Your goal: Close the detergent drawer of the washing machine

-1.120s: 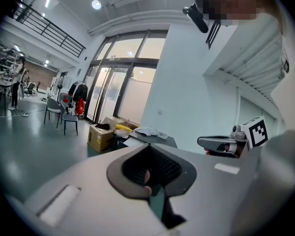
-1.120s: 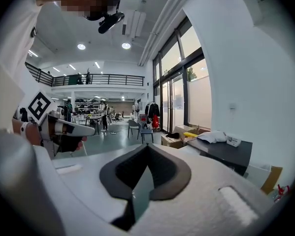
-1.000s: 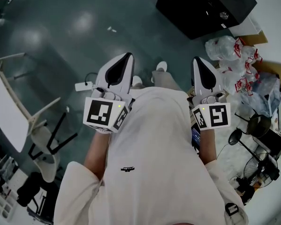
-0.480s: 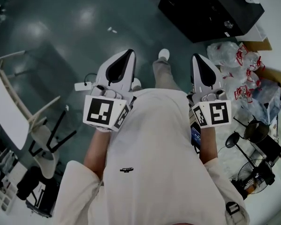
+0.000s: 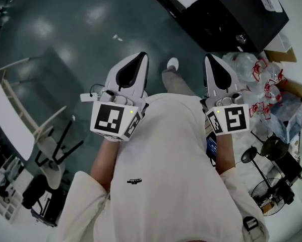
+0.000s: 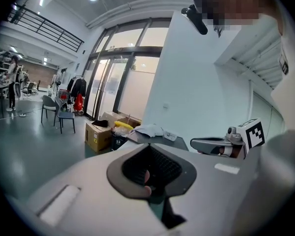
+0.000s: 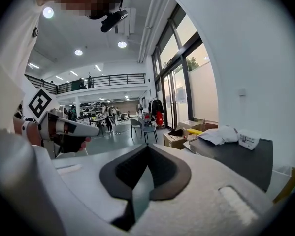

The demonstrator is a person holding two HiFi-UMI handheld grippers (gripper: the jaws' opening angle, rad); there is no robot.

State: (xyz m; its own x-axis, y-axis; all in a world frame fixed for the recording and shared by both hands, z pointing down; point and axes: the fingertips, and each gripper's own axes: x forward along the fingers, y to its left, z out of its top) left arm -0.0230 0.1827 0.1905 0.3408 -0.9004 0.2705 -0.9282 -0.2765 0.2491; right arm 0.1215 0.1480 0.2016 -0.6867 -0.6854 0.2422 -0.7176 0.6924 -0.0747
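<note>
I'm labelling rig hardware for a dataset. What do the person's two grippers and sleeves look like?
Both the left gripper and right gripper have smooth white pointed shells with a black teardrop pad. Each carries a cube with black-and-white square markers and a green light. The person wears a white top with loose sleeves.

The black cabinet [image 5: 226, 19] is cut off by the top edge.

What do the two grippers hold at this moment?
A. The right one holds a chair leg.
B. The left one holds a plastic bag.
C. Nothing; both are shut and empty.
C: the jaws of the left gripper and of the right gripper stand together, with nothing between them.
</note>
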